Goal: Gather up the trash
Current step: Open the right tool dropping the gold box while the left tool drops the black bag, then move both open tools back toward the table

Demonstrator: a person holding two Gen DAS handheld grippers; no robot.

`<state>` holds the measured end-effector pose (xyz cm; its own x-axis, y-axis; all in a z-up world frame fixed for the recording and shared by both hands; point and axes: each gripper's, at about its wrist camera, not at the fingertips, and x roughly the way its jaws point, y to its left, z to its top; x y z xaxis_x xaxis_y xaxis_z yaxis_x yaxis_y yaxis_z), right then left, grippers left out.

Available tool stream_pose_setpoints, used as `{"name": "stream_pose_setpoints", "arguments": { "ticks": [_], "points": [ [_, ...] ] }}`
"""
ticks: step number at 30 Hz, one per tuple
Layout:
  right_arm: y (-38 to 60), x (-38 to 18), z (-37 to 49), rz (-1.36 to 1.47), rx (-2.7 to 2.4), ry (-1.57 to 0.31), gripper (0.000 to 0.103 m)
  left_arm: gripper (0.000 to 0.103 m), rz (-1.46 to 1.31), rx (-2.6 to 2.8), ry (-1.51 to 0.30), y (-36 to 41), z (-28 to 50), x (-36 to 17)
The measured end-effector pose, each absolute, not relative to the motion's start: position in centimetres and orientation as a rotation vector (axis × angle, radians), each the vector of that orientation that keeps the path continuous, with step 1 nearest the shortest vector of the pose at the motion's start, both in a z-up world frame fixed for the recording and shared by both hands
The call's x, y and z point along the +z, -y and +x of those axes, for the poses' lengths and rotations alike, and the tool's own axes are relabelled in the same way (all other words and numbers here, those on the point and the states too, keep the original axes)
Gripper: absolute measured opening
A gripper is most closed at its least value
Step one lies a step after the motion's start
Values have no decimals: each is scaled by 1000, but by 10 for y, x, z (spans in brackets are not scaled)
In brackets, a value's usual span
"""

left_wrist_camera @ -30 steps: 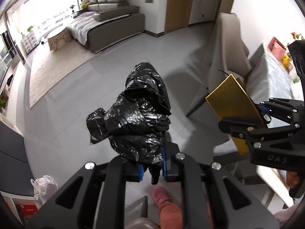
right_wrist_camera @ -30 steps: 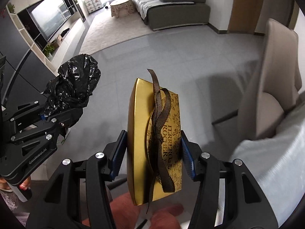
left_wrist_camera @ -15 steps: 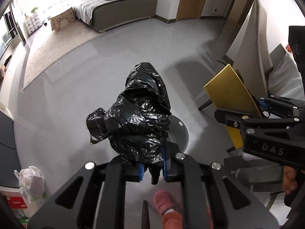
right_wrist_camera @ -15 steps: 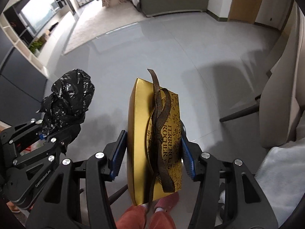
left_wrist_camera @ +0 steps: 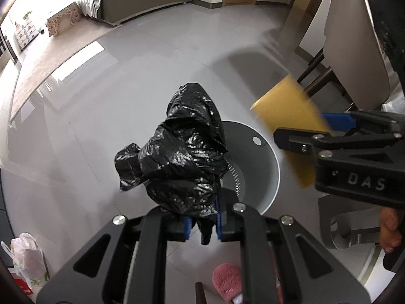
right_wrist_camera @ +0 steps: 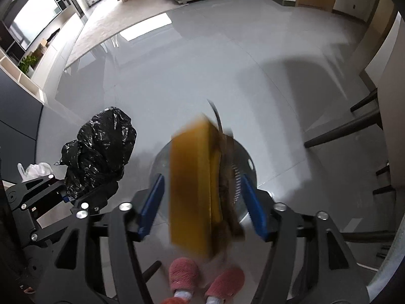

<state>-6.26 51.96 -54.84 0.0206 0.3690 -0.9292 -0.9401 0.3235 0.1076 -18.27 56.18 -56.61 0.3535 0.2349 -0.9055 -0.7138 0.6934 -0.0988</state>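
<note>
Right claw (right_wrist_camera: 202,197) gapes around a blurred gold box (right_wrist_camera: 192,190) above the grey bin (left_wrist_camera: 263,167); left claw (left_wrist_camera: 202,224) pinches a black bag (left_wrist_camera: 177,157).

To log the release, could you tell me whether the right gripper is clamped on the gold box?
No, the right gripper is open, with gaps beside the blurred gold box.

Both wrist views look steeply down from above, sharing the grey bin (left_wrist_camera: 263,162) (right_wrist_camera: 243,167) on the floor.
</note>
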Motion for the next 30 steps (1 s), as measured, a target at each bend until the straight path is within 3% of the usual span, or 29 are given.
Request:
{"name": "stream_pose_setpoints", "arguments": {
  "ticks": [14,17,21,30],
  "points": [
    [-516,-535,-58,-634,1095,-1081,63,19,-505,603,-1023,-565,-171,-570],
    [-519,-535,-57,-646,1098,-1064,63,32,-507,599,-1016,-566,-170,-570],
    [-518,-534,-55,-644,1096,-1067,63,58,-491,612,-998,-563,-170,-568],
    [-519,-527,-56,-643,1103,-1068,63,60,-493,631,-1006,-561,-175,-554]
  ]
}}
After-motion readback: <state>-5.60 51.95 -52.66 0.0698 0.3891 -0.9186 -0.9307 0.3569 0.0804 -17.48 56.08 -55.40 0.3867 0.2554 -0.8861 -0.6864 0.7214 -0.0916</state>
